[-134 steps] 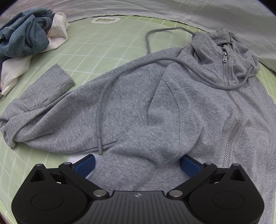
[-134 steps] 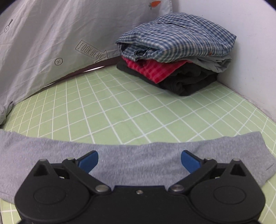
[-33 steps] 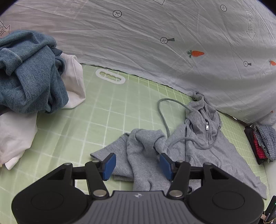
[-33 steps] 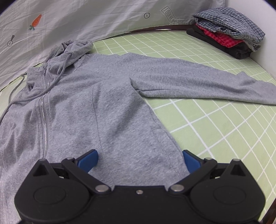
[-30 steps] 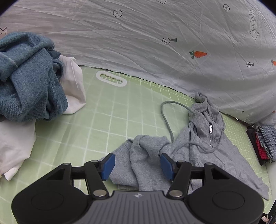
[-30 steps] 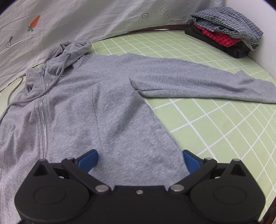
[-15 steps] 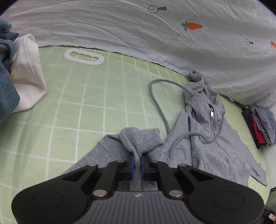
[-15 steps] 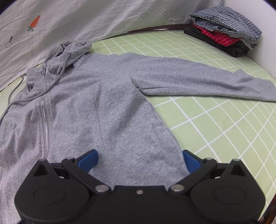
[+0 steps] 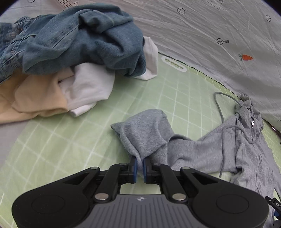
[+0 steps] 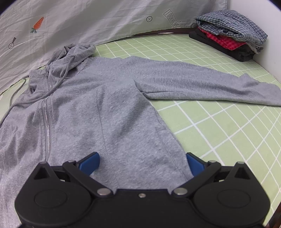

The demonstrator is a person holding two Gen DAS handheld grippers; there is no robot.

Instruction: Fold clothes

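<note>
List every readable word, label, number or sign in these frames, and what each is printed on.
"LOOK HERE", seen tilted in an arrow outline: on the sheet behind the mat, right wrist view.
"DAS", cut off at the frame edge: on a black tag at the lower right of the left wrist view.
Small logo, no letters: on the left gripper body.
Carrots and crossed circles on the sheet: pictures only, no text.

The left claw (image 9: 139,166) is pinched closed, while the right claw (image 10: 141,162) is spread wide.

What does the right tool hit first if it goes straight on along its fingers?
Probably the grey hoodie: the right tool stands open, angled down over the hoodie's lower front panel, so cloth comes first. The remaining gap is unclear.
</note>
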